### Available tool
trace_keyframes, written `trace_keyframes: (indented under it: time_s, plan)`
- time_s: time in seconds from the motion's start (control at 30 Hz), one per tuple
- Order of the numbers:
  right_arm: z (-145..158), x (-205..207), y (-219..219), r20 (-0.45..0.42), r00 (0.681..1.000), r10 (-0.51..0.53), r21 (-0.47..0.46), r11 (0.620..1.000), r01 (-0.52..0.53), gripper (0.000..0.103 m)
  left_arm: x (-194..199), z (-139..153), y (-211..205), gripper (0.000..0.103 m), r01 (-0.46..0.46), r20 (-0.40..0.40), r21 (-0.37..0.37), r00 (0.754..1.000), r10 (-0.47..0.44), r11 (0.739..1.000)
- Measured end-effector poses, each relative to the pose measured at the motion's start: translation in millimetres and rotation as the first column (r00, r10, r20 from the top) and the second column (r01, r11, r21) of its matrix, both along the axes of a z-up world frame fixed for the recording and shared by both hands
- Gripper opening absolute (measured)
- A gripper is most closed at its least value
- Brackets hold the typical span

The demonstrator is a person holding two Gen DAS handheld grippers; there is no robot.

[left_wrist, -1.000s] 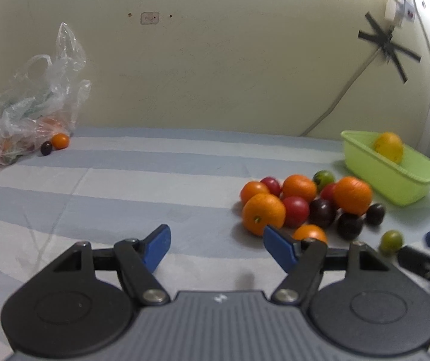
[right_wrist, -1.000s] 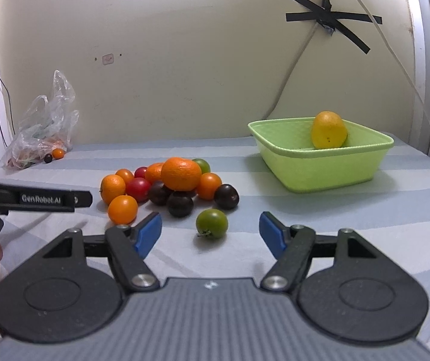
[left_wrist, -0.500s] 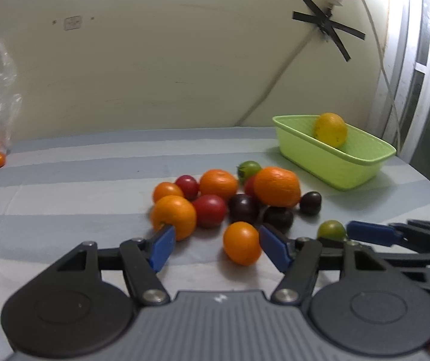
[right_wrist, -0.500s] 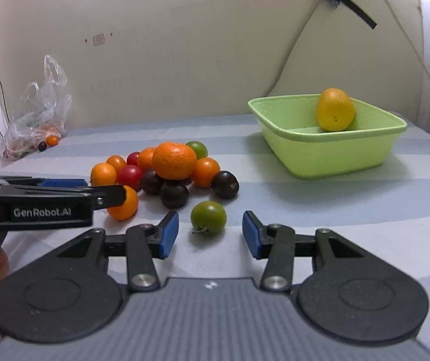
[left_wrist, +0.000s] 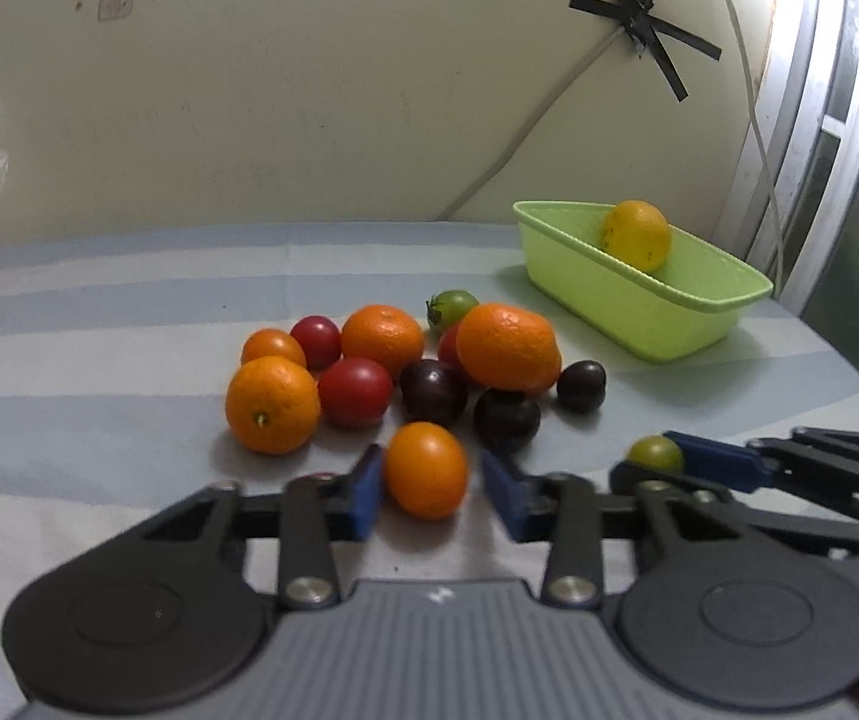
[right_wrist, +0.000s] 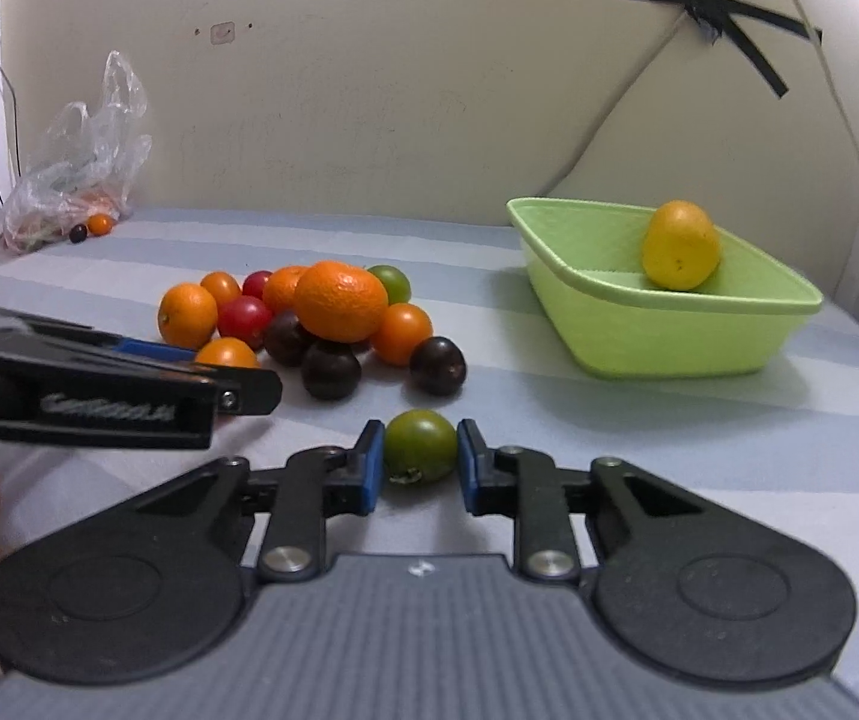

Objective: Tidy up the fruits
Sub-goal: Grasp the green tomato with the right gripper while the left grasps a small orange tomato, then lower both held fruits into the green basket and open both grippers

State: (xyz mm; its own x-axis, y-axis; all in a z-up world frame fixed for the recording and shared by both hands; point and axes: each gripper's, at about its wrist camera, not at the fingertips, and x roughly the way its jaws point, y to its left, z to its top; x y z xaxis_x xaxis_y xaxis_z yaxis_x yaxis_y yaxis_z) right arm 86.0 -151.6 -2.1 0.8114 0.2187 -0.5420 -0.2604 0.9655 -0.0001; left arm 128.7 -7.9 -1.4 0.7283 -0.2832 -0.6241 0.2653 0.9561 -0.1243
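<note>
Plastic bag (right_wrist: 78, 162) whole only right wrist view.

Fruit pile (right_wrist: 321, 318) lies left of basin (right_wrist: 669, 330).

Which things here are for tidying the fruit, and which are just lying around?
For the job:
left gripper, shut on small orange fruit
right gripper, shut on small green fruit
pile of mixed fruit
light green plastic basket
yellow fruit inside it

Lying about:
clear plastic bag
black tape cross
</note>
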Motion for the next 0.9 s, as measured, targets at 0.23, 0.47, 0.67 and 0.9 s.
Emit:
trace_keyframes:
  time_s: [0.23, 0.47, 0.67, 0.9]
  plan:
    - [19.5, -8.0, -29.4, 0.082, 0.996, -0.038, 0.044, 0.998, 0.035, 0.027, -0.2, 23.6, -14.6, 0.029, 0.076, 0.005, -0.104, 0.997, -0.076, 0.992]
    - [42.6, 31.9, -87.6, 0.213, 0.957, -0.198, 0.117, 0.977, 0.176, 0.028, 43.7, 55.7, -74.2, 0.029, 0.183, 0.065, -0.144, 0.982, -0.176, 0.972]
    - [29.8, 75.4, -119.3, 0.174, 0.947, -0.269, 0.139, 0.959, 0.247, 0.028, 86.0, 45.8, -117.5, 0.03, 0.202, 0.021, -0.156, 0.979, -0.202, 0.967]
    - [23.0, 76.5, -130.1, 0.151, 0.942, -0.3, 0.151, 0.949, 0.278, 0.04, 101.1, 29.1, -136.6, 0.036, 0.196, -0.013, -0.136, 0.98, -0.199, 0.971]
